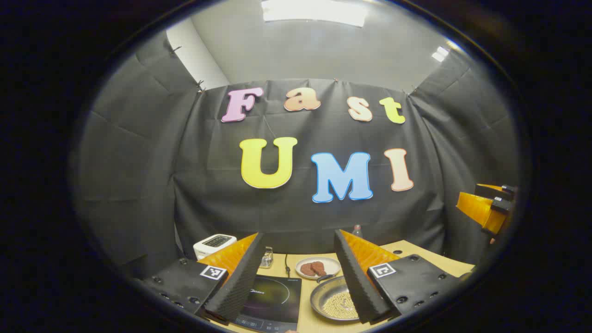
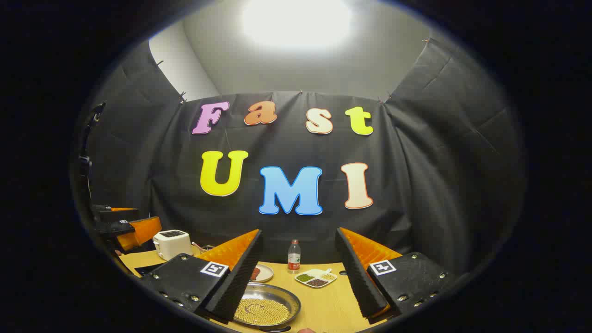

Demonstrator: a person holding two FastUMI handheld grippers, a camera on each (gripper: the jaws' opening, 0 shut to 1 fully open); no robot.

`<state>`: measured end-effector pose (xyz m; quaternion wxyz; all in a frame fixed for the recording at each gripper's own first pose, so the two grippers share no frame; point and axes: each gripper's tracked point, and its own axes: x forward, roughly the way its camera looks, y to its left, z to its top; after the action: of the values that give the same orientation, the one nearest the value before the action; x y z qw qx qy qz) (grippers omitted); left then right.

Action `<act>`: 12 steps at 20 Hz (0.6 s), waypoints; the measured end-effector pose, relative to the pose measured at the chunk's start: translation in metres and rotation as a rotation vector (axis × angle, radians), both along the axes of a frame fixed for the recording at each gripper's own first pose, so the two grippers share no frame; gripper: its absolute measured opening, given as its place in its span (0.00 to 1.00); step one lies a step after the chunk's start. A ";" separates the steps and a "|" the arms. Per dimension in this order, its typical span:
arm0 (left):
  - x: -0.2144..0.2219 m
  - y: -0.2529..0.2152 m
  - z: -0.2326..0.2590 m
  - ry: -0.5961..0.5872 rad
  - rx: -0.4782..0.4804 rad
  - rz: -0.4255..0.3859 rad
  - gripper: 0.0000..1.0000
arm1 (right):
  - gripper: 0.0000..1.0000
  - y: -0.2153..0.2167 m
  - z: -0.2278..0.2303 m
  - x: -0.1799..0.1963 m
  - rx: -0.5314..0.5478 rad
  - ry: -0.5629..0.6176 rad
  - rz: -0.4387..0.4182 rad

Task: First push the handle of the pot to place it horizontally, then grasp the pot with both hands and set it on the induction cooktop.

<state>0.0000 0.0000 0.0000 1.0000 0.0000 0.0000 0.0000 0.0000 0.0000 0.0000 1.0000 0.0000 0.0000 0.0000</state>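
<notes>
Our left tongs (image 1: 296, 277) gape wide above the induction cooktop (image 1: 273, 296); the pot (image 1: 334, 301) of beans sits at its three o'clock on the desk (image 1: 416, 252). Our right tongs (image 2: 296, 277) gape wide, empty, the pot (image 2: 267, 305) beneath them.

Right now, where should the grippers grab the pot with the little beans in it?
Probably by the rim: the pot is shallow and wide, so one gripper on each side of its thin edge, coming down from above, should keep it level. It sits just right of the induction cooktop. The handle is short, poking toward the plate.
</notes>
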 end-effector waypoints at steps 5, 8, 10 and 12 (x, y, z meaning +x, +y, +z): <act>-0.003 0.003 -0.001 0.004 0.011 0.004 0.94 | 0.95 -0.004 -0.002 -0.002 0.003 0.008 -0.017; -0.005 0.005 -0.003 0.007 0.013 0.000 0.94 | 0.95 -0.006 -0.004 -0.004 0.000 0.016 -0.030; -0.007 0.006 -0.002 0.005 0.017 -0.001 0.99 | 0.95 -0.005 -0.005 -0.005 -0.004 0.021 -0.034; -0.008 0.009 -0.001 0.000 0.020 -0.003 0.99 | 0.95 -0.005 -0.003 -0.006 -0.009 0.021 -0.037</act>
<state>-0.0081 0.0086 -0.0008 0.9999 0.0099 -0.0002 -0.0017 -0.0065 -0.0050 -0.0033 0.9998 -0.0046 0.0103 -0.0187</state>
